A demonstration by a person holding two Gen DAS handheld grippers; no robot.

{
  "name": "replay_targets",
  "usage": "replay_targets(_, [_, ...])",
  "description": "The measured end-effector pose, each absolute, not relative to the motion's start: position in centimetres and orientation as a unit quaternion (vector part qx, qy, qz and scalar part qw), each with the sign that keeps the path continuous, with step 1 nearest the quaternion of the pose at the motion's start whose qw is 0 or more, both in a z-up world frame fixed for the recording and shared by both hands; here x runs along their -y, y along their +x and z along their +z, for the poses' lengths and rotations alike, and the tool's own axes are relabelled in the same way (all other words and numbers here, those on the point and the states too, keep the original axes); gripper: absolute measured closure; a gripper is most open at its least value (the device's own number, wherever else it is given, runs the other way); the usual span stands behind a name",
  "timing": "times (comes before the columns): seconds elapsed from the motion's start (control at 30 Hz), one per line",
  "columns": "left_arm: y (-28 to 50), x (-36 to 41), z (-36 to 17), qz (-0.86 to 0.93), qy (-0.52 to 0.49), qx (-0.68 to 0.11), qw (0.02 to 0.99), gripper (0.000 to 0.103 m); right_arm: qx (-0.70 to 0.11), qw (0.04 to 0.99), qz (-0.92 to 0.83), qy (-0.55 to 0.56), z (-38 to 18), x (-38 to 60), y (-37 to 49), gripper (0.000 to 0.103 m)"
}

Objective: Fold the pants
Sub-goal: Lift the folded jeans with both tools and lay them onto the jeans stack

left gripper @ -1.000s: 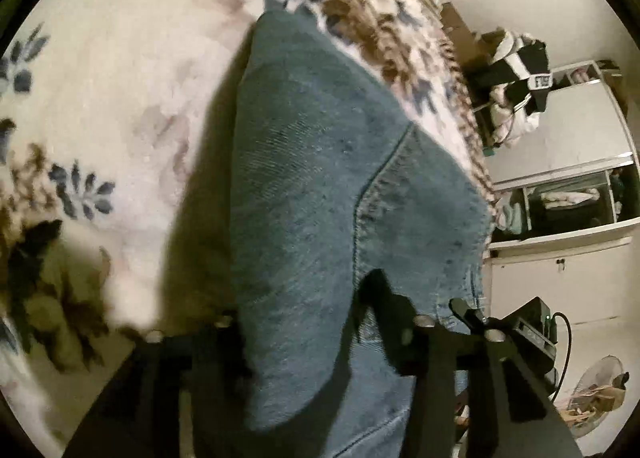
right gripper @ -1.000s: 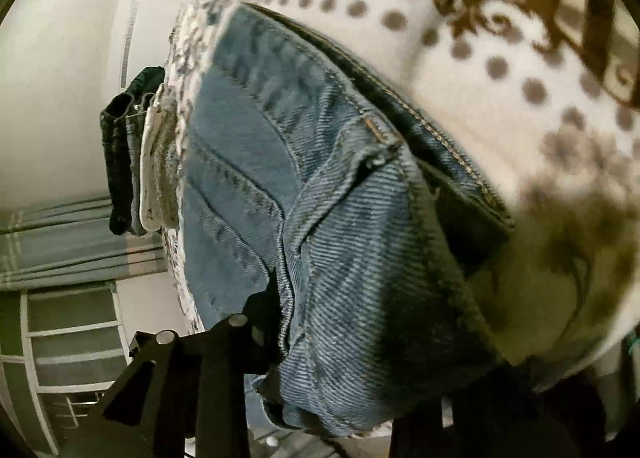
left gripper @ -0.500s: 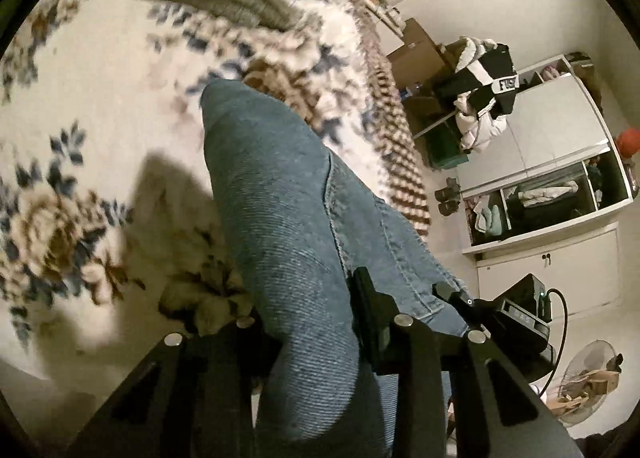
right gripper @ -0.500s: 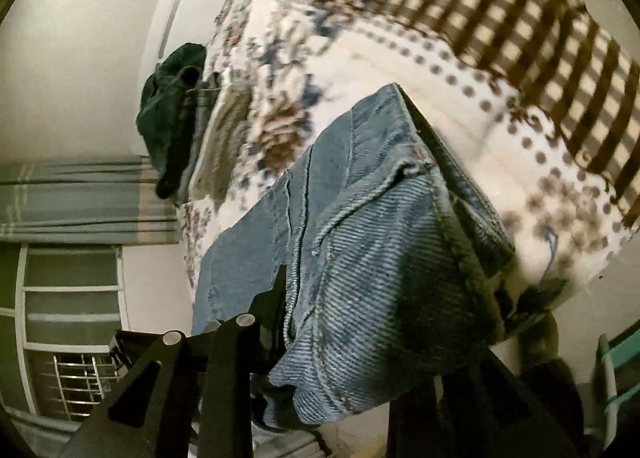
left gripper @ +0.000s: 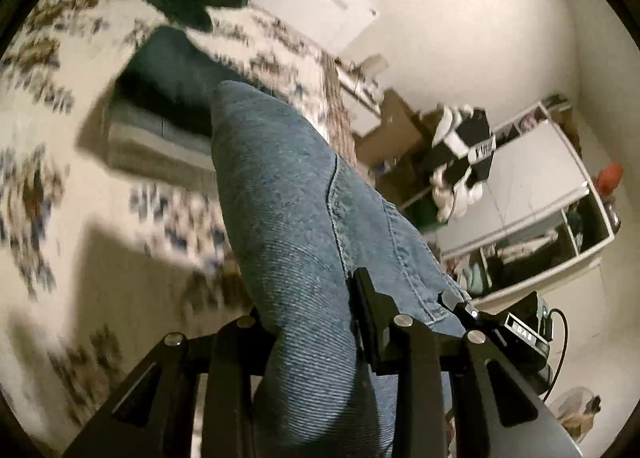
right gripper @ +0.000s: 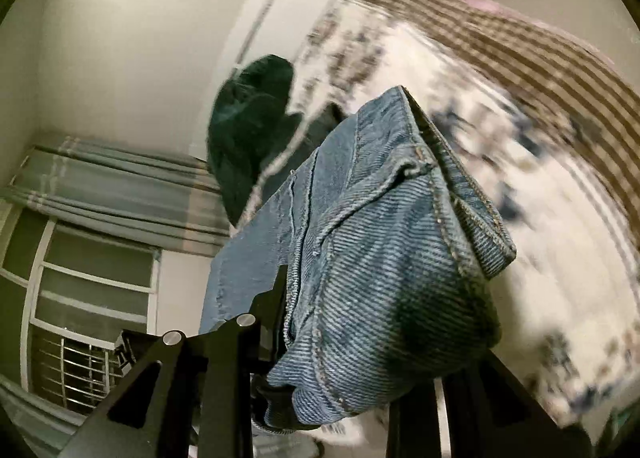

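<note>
Jeans (left gripper: 304, 218), clenched in left gripper (left gripper: 312, 322) and right gripper (right gripper: 360, 370) above bed (left gripper: 48, 194): bunched denim risked slipping free.

Faded blue denim pants (left gripper: 296, 210), cream bedspread (left gripper: 60, 130) with brown-blue florals and brown check border, dark green garment (right gripper: 248, 126), black grippers (left gripper: 308, 318).

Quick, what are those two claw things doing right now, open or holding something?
Left gripper: closed on the blue jeans.
Right gripper: closed on the jeans' waistband end.
</note>
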State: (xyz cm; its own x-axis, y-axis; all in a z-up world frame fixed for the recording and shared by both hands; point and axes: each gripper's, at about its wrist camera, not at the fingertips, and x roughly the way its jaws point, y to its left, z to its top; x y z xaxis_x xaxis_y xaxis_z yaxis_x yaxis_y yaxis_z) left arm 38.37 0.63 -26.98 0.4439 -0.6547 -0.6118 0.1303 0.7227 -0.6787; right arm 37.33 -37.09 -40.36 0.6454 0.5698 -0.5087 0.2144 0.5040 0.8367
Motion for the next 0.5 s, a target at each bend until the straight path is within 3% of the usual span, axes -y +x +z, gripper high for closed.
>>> replay_targets(0.27, [55.5, -6.4, -24.8, -0.251, -0.275, -0.436, 0.819, 0.076, -0.365, 0.785, 0.133, 0.483, -37.4, 30.1, 55.8, 0.075])
replay_targets(0.5, [66.2, -9.8, -30.0, -0.242, -0.263, -0.452, 0.818, 0.076, -0.372, 0.788, 0.126, 0.475, -41.9, 25.5, 68.8, 0.075])
